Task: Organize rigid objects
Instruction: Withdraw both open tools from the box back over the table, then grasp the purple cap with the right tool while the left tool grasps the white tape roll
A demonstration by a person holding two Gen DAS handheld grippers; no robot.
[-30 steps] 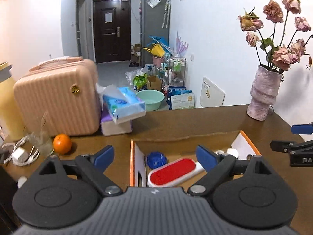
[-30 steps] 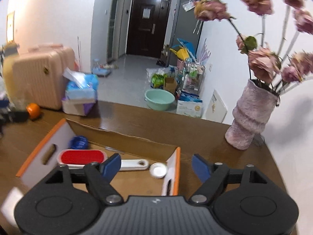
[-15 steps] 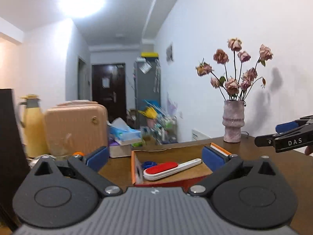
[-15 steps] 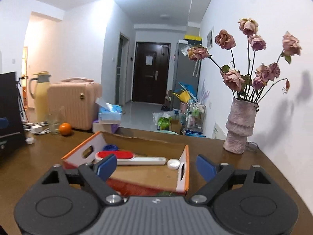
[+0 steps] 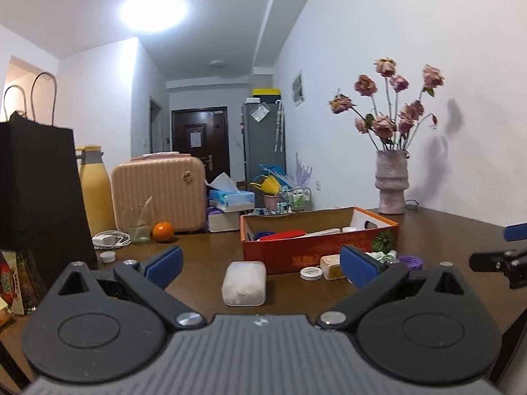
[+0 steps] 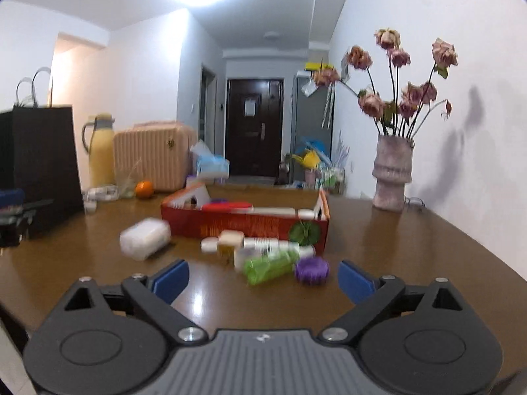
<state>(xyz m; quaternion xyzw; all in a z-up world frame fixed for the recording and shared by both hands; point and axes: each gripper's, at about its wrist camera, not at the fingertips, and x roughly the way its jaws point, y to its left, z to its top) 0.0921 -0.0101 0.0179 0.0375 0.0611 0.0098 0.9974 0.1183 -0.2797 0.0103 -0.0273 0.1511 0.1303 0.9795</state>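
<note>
A red cardboard box (image 5: 316, 253) (image 6: 250, 223) stands on the brown table with a red-and-white brush (image 5: 290, 234) and a white cap inside. In front of it lie a frosted white case (image 5: 244, 283) (image 6: 142, 237), a white lid (image 5: 311, 273), a small yellow bottle (image 5: 331, 265) (image 6: 229, 242), a green bottle (image 6: 270, 266) and a purple round lid (image 6: 311, 270) (image 5: 410, 260). My left gripper (image 5: 260, 265) is open, with the white case lying just ahead between its fingers. My right gripper (image 6: 263, 279) is still opening, nothing between its pads; the green bottle lies just beyond.
A black paper bag (image 5: 39, 204), a yellow flask (image 5: 94, 191), a pink suitcase (image 5: 158, 194), a glass, an orange (image 5: 163, 231), a charger and tissue boxes crowd the table's left and back. A vase of dried roses (image 5: 392, 184) (image 6: 392, 174) stands at the back right.
Both grippers pulled back from above the box and sank to table height. The loose items in front of the box have come into view. Both pairs of jaws stand wider.
</note>
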